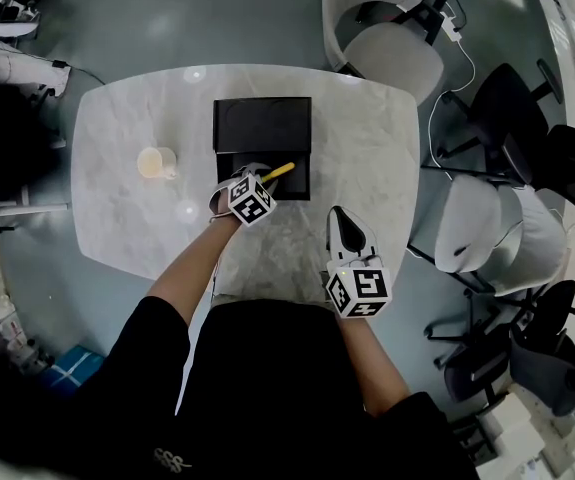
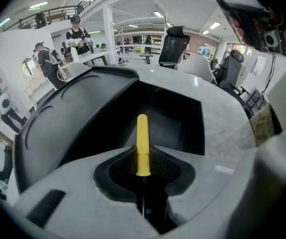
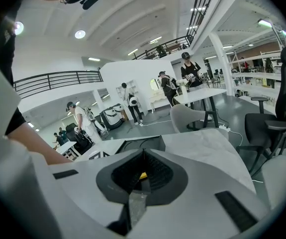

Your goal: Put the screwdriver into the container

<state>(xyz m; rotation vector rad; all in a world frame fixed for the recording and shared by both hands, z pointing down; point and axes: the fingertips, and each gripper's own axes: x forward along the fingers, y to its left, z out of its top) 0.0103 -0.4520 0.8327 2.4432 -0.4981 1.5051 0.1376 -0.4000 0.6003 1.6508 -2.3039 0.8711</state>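
A black container [image 1: 262,128] stands open in the middle of the marble table [image 1: 117,148], its lid lying flat behind the box. My left gripper [image 1: 257,175] points steeply down over the box's near edge and is shut on the screwdriver [image 1: 281,171]. In the left gripper view the yellow handle [image 2: 142,143] sticks out past the pads of the left gripper [image 2: 143,169], above the container's dark inside [image 2: 177,118]. My right gripper [image 1: 340,215] hovers over the table to the right of the box, jaws together and empty. The right gripper view has its jaws [image 3: 143,156] facing the container [image 3: 133,144].
A pale cup [image 1: 155,162] stands on the table left of the container. White and black chairs [image 1: 387,38] crowd the floor beyond the table's right side. People stand far off in the hall.
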